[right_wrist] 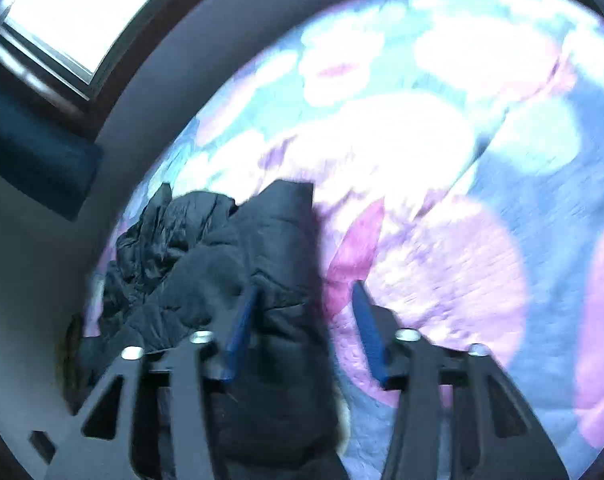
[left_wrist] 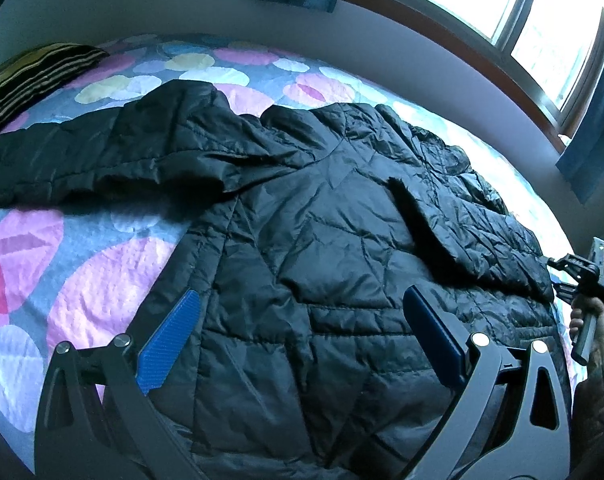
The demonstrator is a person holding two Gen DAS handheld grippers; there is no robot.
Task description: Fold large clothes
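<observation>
A large black quilted jacket (left_wrist: 302, 232) lies spread on the bed, one sleeve stretched to the left and the other folded over its body at the right. My left gripper (left_wrist: 302, 304) is open, its blue pads (left_wrist: 170, 344) wide apart just above the jacket's near hem. My right gripper (right_wrist: 306, 296) is open over the jacket's sleeve edge (right_wrist: 262, 264), one pad over black fabric and the other over the bedspread; this view is blurred. The right gripper also shows in the left wrist view (left_wrist: 558, 276), at the jacket's right edge.
The bed has a bedspread (left_wrist: 82, 280) with pink, white and blue circles. A striped pillow (left_wrist: 30, 76) lies at the far left. A wall with a window (left_wrist: 502, 8) and blue curtains (left_wrist: 594, 152) runs behind the bed.
</observation>
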